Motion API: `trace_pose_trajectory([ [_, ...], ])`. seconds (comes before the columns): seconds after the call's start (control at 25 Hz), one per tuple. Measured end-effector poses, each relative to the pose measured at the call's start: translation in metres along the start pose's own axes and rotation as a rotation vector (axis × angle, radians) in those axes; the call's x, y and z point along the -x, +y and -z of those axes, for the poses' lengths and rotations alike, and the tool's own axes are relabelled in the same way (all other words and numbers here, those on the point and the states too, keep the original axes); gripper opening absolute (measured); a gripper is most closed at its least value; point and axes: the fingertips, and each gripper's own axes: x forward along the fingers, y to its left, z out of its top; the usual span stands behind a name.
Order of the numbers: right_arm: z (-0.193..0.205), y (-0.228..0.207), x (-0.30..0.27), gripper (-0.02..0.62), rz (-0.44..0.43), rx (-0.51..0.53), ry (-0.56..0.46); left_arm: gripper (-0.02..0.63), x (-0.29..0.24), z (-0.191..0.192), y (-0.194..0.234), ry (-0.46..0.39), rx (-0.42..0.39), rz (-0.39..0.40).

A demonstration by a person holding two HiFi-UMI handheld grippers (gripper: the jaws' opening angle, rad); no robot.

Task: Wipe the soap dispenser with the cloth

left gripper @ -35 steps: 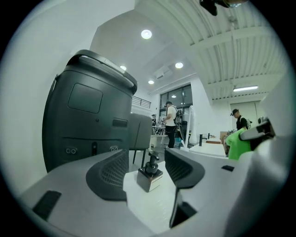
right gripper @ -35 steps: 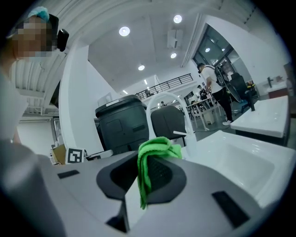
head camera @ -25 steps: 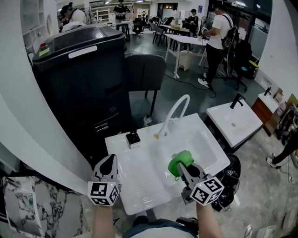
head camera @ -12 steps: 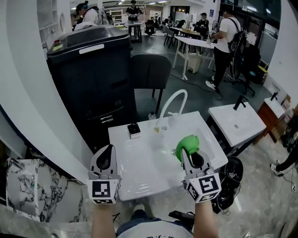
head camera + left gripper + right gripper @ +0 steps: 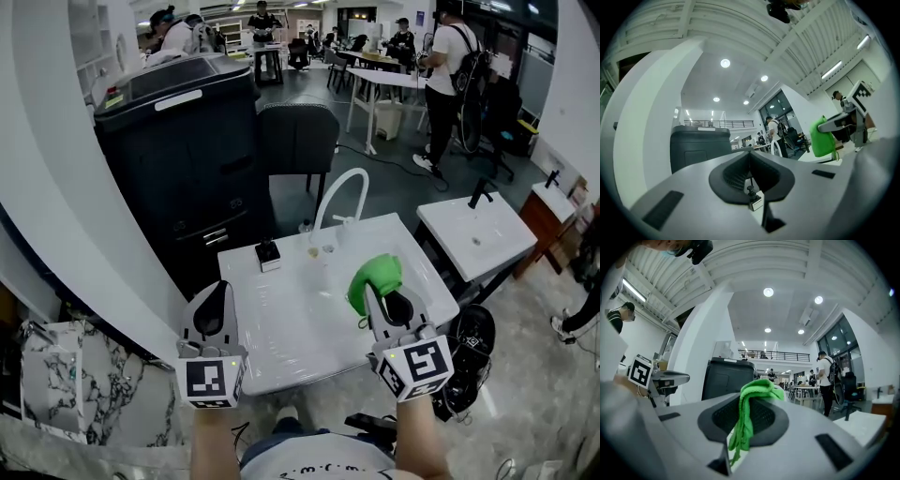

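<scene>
From the head view, found the left gripper [image 5: 218,292] at seven o'clock: smooth grey shell, jaws pressed together on nothing, with a marker cube [image 5: 210,381] of black-and-white squares at its rear. Found the right gripper [image 5: 372,298] at five o'clock, jaws clamped on a soft, crumpled, bright green cloth [image 5: 375,277] bunched above the tips. Saw the soap dispenser [image 5: 268,253], a small white block with a black pump top, upright on the glossy white sink top [image 5: 281,337], at about one o'clock from the left gripper and well apart from the cloth. Noted a slender, arched white tap [image 5: 338,199] at twelve o'clock of the sink top. Noted a boxy matt black cabinet [image 5: 178,141] at eleven o'clock, with a white label strip [image 5: 185,99] whose print was too small to read. In the left gripper view, saw ribbed black pads [image 5: 733,173] closed against each other with nothing pinched. Caught the soap dispenser [image 5: 754,198] through the notch at six o'clock and the cloth [image 5: 822,138] at three o'clock. In the right gripper view, saw the cloth [image 5: 757,390] nipped fast between ribbed black pads [image 5: 722,416] in limp folds, loose end hanging toward six o'clock. Spotted the left gripper [image 5: 670,378] at nine o'clock.
</scene>
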Motion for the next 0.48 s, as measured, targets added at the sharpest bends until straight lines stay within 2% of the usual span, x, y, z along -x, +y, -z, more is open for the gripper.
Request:
trace_pose_trajectory([
  [0.48,-0.013,-0.012,-0.004,0.049,0.018,0.038,-0.017,0.015,-0.011,-0.01,0.004,-0.015,0.0,-0.013],
])
